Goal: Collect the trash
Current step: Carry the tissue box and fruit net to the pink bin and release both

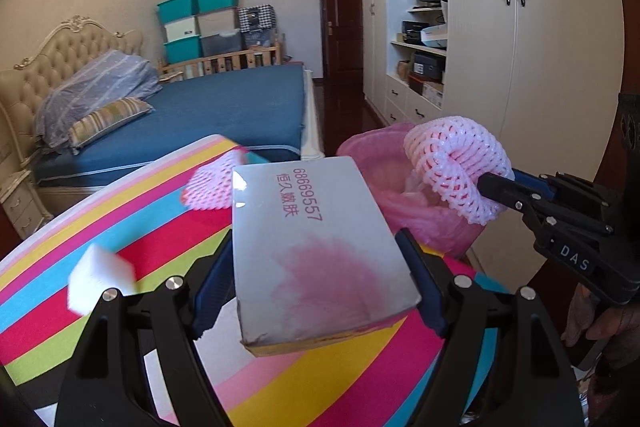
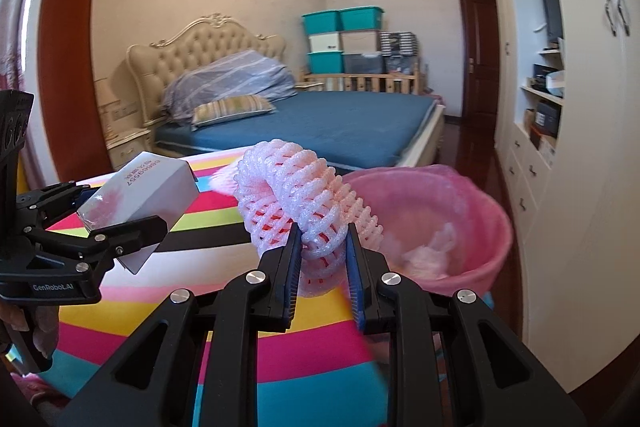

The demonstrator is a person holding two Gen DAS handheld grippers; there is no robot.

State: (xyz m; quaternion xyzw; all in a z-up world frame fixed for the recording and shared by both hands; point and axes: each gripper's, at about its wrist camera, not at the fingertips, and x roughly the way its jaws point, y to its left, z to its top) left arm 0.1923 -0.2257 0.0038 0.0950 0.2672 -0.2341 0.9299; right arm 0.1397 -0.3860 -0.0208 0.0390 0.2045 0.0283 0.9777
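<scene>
- The left gripper (image 1: 320,263) clamps a flat white cardboard box (image 1: 316,251) with red printed digits and a pink feathery mark; its blue-padded jaws stand fairly wide, pressed on the box's two long sides, and the box is held up above the striped cloth.
- The right gripper (image 2: 322,259) is squeezed almost shut on a rolled pink-and-white foam fruit net (image 2: 298,203), pinching a fold of the mesh between its pads.
- That net hangs just beside and partly over the rim of a pink plastic waste basket lined with a pink bag (image 2: 486,211), which already holds pale crumpled scraps.
- On the rainbow-striped tablecloth (image 1: 120,227) lie a second pink foam net (image 1: 210,187) and a small white block (image 1: 100,277), both blurred; the box hides part of the second net.
- The basket's lower part is cut off behind the table edge and the grippers.
- Only fingertips of the person's hands show at the frame edges.
- Behind stand a blue-sheeted bed with a tufted beige headboard (image 2: 304,123) and white wardrobes (image 1: 520,67).
</scene>
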